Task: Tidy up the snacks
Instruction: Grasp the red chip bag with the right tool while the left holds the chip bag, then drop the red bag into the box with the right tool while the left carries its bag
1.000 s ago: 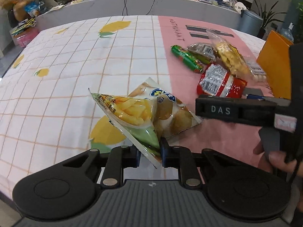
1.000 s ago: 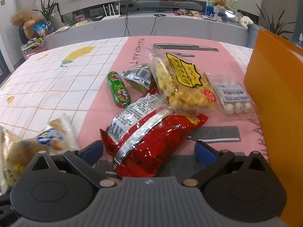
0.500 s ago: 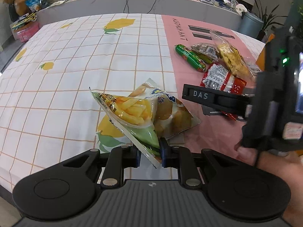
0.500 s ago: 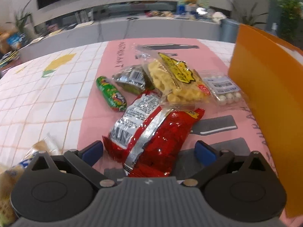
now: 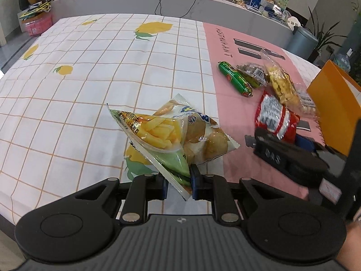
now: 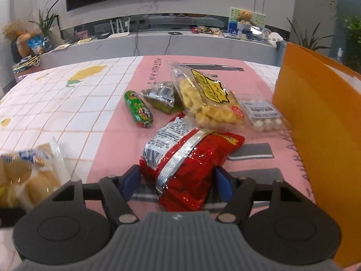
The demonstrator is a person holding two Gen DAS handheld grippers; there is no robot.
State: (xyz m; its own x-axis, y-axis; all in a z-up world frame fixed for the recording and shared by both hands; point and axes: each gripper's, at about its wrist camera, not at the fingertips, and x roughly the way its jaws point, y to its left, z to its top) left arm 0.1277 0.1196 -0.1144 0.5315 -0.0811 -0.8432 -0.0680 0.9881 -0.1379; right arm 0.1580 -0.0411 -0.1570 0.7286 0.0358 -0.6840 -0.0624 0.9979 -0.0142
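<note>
My left gripper [image 5: 179, 184] is shut on the corner of a green and yellow fries bag [image 5: 155, 135] and holds it above the tablecloth, with a potato-picture snack bag [image 5: 203, 135] lying under and beside it. My right gripper [image 6: 177, 181] is partly closed, its blue pads on both sides of a red snack bag [image 6: 191, 158] that lies on the pink mat; the right pad touches the bag. The right gripper also shows in the left wrist view [image 5: 291, 155]. The potato bag appears blurred at the left in the right wrist view [image 6: 29, 178].
On the pink mat lie a green sausage tube [image 6: 138, 111], a dark small packet [image 6: 161, 97], a clear bag of yellow puffs [image 6: 207, 99] and a small box of white balls [image 6: 262, 115]. An orange box [image 6: 320, 131] stands at the right. A checked lemon tablecloth [image 5: 90, 79] covers the left.
My right gripper has narrowed around the red bag and moved forward along it. My left gripper keeps hold of the fries bag, raised a little.
</note>
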